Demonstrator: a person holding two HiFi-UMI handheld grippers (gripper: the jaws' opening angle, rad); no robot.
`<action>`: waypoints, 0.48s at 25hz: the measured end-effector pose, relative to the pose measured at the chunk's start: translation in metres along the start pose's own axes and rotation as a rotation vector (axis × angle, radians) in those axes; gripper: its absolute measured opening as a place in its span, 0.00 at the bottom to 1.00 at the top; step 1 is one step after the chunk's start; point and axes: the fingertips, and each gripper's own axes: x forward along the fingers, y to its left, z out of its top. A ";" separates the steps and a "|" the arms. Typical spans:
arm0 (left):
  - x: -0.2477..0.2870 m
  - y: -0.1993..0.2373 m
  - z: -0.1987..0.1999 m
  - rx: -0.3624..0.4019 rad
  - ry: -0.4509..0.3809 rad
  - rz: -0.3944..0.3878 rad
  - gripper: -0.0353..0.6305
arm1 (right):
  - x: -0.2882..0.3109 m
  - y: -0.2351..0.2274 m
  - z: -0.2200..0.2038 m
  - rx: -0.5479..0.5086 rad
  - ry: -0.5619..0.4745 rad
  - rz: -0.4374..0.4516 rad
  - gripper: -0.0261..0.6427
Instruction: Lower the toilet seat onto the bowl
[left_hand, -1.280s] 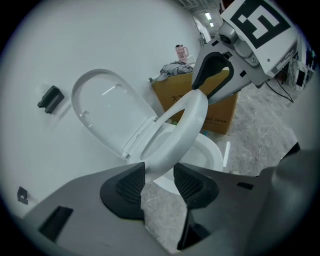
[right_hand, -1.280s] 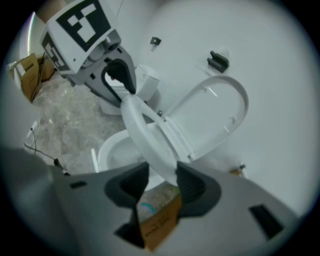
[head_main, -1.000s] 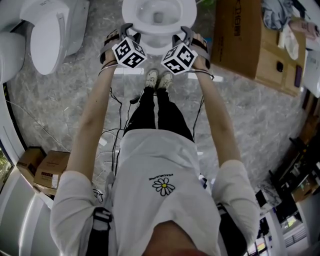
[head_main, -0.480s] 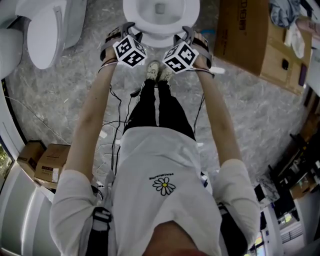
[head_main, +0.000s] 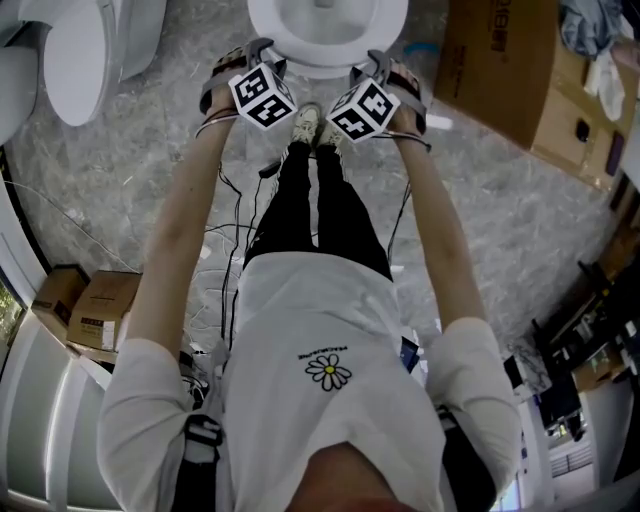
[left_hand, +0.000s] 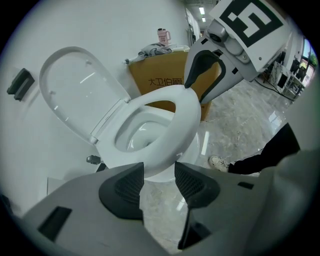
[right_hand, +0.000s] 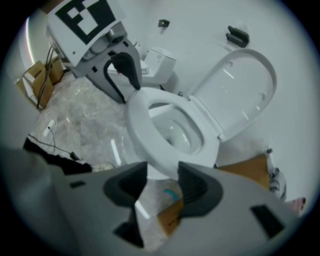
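Note:
The white toilet (head_main: 325, 25) stands at the top of the head view, just ahead of both grippers. Its seat (left_hand: 170, 135) lies flat on the bowl, while the lid (left_hand: 80, 95) stands upright against the wall. My left gripper (left_hand: 159, 180) is open at the seat's front left, with the rim just beyond its pads and untouched. My right gripper (right_hand: 162, 182) is at the front right; its jaws are opening, and the seat's edge (right_hand: 145, 135) shows above the gap without either pad pressing on it. Each gripper shows in the other's view, at the opposite side of the rim.
A second white toilet (head_main: 75, 60) stands at the upper left. A large cardboard box (head_main: 510, 70) sits on the right, close to the bowl. Small boxes (head_main: 85, 315) lie at the left, and cables (head_main: 230, 230) trail over the marble floor. The person's shoes (head_main: 312, 125) are between the grippers.
The toilet has slid higher in the head view and is more cut off at the top. Both grippers stay at the bowl's front rim.

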 end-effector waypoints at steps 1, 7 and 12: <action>0.003 -0.002 -0.002 -0.004 0.004 -0.007 0.37 | 0.003 0.003 -0.002 0.005 0.002 0.007 0.35; 0.024 -0.019 -0.016 -0.019 0.040 -0.048 0.37 | 0.023 0.023 -0.012 0.036 0.019 0.054 0.35; 0.042 -0.031 -0.028 -0.007 0.058 -0.061 0.36 | 0.042 0.036 -0.021 0.027 0.040 0.091 0.35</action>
